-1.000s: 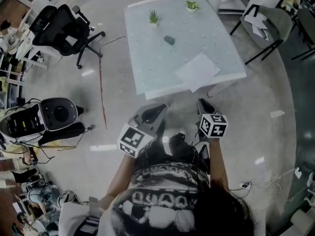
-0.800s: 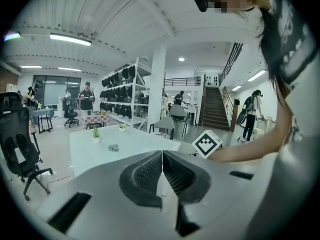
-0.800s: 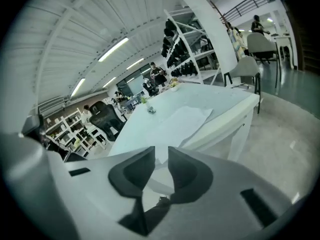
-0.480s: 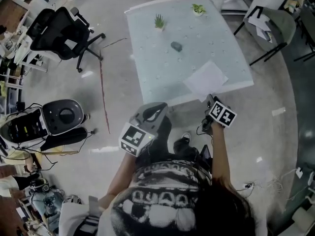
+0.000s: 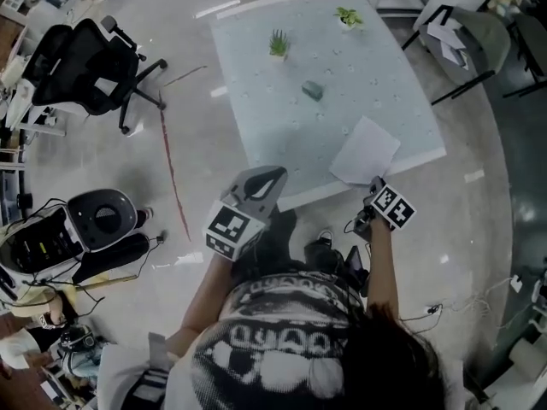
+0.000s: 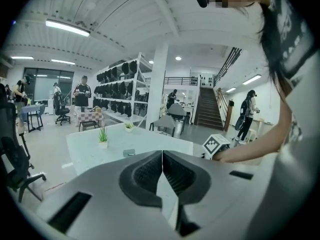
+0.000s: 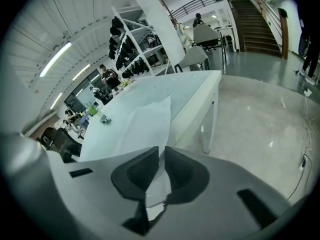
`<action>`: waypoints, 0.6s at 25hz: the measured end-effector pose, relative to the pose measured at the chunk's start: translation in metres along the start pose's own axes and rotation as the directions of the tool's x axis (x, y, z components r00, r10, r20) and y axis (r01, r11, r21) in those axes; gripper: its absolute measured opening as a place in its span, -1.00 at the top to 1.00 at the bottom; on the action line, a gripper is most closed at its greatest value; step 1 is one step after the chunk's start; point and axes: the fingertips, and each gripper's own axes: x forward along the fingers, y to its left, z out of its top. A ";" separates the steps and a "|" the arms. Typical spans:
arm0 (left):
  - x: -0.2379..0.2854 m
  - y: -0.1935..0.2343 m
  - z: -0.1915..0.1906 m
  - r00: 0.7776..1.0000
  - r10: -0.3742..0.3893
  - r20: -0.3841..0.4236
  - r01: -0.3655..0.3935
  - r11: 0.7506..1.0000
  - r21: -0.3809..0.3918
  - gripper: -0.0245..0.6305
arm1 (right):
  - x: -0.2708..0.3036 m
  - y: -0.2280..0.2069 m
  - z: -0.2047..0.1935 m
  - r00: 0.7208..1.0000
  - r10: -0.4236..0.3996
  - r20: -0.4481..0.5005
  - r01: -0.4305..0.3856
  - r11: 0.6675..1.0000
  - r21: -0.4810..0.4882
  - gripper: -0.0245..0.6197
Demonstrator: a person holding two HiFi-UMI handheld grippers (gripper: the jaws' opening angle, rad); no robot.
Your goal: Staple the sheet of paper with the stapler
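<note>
The sheet of paper (image 5: 363, 150) is lying on the table (image 5: 282, 135) at its near right corner, overhanging the near edge. The stapler (image 5: 313, 90) is sitting mid-table, well apart from it. A plant (image 5: 279, 43) and a second plant (image 5: 347, 15) are standing near the far edge. An office chair (image 5: 77, 62) is standing left of the table.

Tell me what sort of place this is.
Probably an open-plan lab or workshop office: tall white storage racks, a dark staircase at the back, and a black wheeled office chair.
</note>
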 end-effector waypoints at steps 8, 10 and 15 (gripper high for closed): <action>0.015 0.036 0.000 0.997 -0.081 -0.003 0.081 0.997 0.003 0.91 | -0.006 0.029 0.008 0.997 0.028 0.069 -0.026 0.999 -0.018 0.90; 0.016 0.047 -0.002 0.996 -0.086 -0.004 0.086 0.996 0.010 0.91 | -0.002 0.040 0.010 0.995 0.046 0.087 -0.048 0.999 0.020 0.90; 0.015 0.073 -0.007 0.995 -0.102 -0.006 0.102 0.995 0.007 0.91 | 0.018 0.074 0.015 0.986 0.108 0.123 -0.118 0.990 0.078 0.90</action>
